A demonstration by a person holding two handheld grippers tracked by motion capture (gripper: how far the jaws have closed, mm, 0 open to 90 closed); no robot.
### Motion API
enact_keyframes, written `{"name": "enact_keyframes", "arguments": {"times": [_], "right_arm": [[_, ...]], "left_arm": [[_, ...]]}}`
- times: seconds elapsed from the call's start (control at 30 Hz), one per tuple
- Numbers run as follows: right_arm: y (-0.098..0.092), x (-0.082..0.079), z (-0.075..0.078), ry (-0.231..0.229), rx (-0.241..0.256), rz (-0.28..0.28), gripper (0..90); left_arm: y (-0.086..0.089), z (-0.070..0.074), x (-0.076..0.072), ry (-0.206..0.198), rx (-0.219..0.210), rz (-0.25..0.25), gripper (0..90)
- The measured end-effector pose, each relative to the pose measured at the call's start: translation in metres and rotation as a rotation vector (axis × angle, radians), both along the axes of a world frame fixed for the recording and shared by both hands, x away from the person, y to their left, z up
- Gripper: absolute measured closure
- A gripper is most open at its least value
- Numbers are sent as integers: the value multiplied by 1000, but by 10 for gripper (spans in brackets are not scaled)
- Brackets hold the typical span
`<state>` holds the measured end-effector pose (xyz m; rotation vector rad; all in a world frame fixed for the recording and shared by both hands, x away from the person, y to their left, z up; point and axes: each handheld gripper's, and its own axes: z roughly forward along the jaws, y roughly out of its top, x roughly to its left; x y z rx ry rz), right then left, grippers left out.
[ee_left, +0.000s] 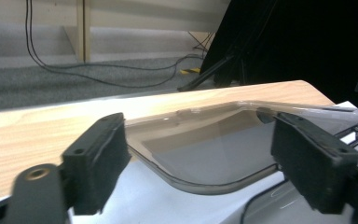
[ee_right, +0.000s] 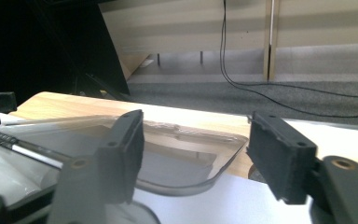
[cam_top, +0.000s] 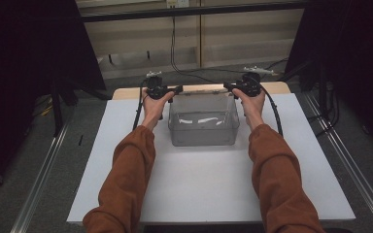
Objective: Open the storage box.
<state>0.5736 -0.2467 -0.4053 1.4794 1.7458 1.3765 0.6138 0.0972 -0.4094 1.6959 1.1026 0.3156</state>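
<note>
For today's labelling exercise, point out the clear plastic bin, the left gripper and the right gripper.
clear plastic bin (cam_top: 203,138): high view, on its near front wall.
left gripper (ee_left: 198,165): left gripper view, midway between its open jaws.
right gripper (ee_right: 196,149): right gripper view, midway between its open jaws.

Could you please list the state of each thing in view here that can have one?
Clear plastic bin: upright on the white table.
Clear lid: lying at the bin's far top edge, whether seated I cannot tell.
Left tongs: open, jaws standing either side of a lid corner, not closed on it.
Right tongs: open, jaws standing either side of the other lid corner, not closed on it.
</note>
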Motion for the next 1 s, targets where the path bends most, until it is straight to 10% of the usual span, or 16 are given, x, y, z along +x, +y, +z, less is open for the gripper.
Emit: {"name": "enact_keyframes", "arguments": {"times": [0.3, 0.53, 1.0], "right_arm": [[0, -14, 1, -54, -117, 5, 94], [1, -28, 3, -80, -79, 6, 74], [6, -58, 7, -193, -154, 11, 56]], "left_arm": [[2, 7, -18, -116, 44, 14, 103], [1, 2, -35, -157, 63, -67, 40], [0, 6, -63, -240, 48, -87, 30]]}}
